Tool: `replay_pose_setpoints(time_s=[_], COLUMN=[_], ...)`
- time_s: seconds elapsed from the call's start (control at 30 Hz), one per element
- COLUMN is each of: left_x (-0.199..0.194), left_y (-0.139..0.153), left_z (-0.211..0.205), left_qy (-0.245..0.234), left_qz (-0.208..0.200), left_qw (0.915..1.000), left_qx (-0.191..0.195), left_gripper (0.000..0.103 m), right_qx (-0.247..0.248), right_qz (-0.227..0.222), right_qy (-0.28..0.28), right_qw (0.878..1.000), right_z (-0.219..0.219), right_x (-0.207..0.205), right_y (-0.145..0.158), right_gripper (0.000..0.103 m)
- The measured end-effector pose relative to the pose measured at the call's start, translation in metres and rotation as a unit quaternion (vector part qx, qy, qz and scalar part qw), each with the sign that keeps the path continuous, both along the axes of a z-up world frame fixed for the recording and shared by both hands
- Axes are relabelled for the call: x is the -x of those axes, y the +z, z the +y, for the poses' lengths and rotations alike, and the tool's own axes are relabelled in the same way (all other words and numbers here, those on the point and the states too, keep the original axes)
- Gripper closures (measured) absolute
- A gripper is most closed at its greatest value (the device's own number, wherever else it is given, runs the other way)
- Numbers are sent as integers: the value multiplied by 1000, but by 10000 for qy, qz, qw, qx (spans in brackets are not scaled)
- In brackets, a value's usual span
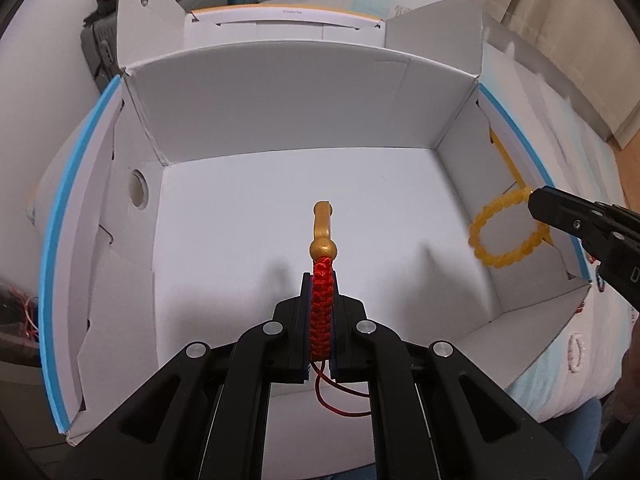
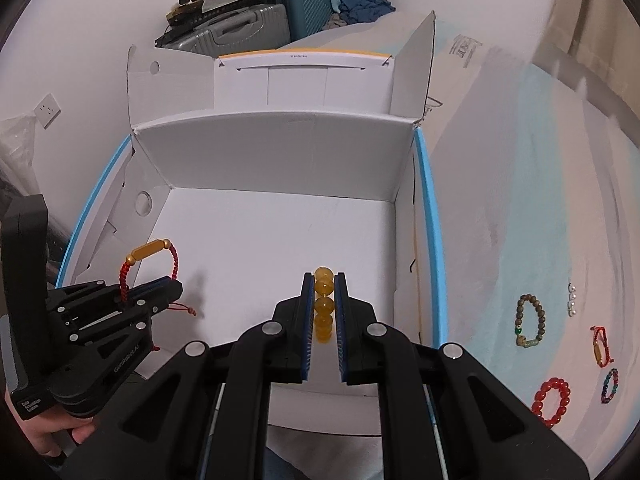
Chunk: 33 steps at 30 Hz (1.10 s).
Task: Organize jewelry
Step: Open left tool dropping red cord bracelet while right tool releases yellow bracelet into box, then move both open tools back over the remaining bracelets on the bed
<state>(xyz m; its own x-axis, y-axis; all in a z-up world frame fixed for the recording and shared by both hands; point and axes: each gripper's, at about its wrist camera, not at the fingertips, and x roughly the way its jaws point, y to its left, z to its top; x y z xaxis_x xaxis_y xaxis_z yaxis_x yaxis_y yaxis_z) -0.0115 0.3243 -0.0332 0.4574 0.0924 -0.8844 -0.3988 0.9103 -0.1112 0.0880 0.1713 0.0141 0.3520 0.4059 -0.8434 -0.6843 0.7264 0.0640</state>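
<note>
Nearest in the left wrist view, the left gripper (image 1: pixel 320 312) is clamped on a red braided cord bracelet with a gold tube bead (image 1: pixel 322 280). Its braid runs straight out along the fingers, the gold bead beyond the tips, and a loose red cord tail hangs below. In the right wrist view the right gripper (image 2: pixel 324 312) is clamped on a translucent yellow bead bracelet (image 2: pixel 323 306), with the beads stacked in a line between the blue pads; from the left camera the rest of that loop hangs free from the fingertips near the box's right wall.

Both grippers point steeply down into the open white cardboard box with blue-edged sides (image 1: pixel 280 184), whose floor lies bare directly under each bracelet. The red one hangs over the middle to left part of the floor, the yellow one toward the right side. Each piece appears clear of the floor, so the coming move is probably a short descent and a release, and neither hand needs to cross the other.

Farther right, outside the box on the pale blue sheet (image 2: pixel 500 200), lie more pieces: a red bead bracelet (image 2: pixel 551 400), a brown bead bracelet (image 2: pixel 529 322), and smaller ones at the edge.
</note>
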Motion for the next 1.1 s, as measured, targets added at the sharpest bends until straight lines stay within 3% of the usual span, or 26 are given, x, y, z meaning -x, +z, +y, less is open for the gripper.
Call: replay_pose_setpoints(time_s=[0.2,0.27,0.3,0.37,0.4,0.5,0.57,0.67,0.73,0.83,1.1], left_x=[-3,-3,-3,-2,0,0,0,2,3,6,4], left_y=[1,3,4,8,10,14,16,19,21,26,32], left_z=[-1,-2,-2,-3,-3,-2,-2,-3,-5,-6,-21], left_qy=[46,67,80,114,149,228,276,290,318,367,244], left_qz=[39,32,19,-32,-59,-108,-119,-147,-140,-207,-291], left_qw=[9999,9998,9997,9995,9993,9987,9983,9980,9973,9966,9967], left_qx=[-88,-182,-209,-294,-345,-448,-491,-549,-641,-704,-715], left_gripper=[97,96,90,69,54,46,34,26,14,9,6], right_qx=[66,24,-12,-80,-113,-205,-245,-282,-287,-332,-364], right_qz=[-19,-5,-24,-38,-74,-145,-195,-273,-315,-383,-414], right_qy=[-71,-119,-139,-135,-139,-143,-155,-194,-211,-257,-427], right_qw=[10000,9999,9999,9999,9998,9996,9994,9990,9989,9984,9976], right_z=[2,0,-1,-3,-5,-8,-9,-12,-14,-21,-47], right_x=[-1,-2,-2,-1,0,1,3,4,5,6,5], right_y=[-4,-3,-2,2,4,11,15,20,22,28,32], right_gripper=[90,70,67,58,53,39,25,14,10,8,8])
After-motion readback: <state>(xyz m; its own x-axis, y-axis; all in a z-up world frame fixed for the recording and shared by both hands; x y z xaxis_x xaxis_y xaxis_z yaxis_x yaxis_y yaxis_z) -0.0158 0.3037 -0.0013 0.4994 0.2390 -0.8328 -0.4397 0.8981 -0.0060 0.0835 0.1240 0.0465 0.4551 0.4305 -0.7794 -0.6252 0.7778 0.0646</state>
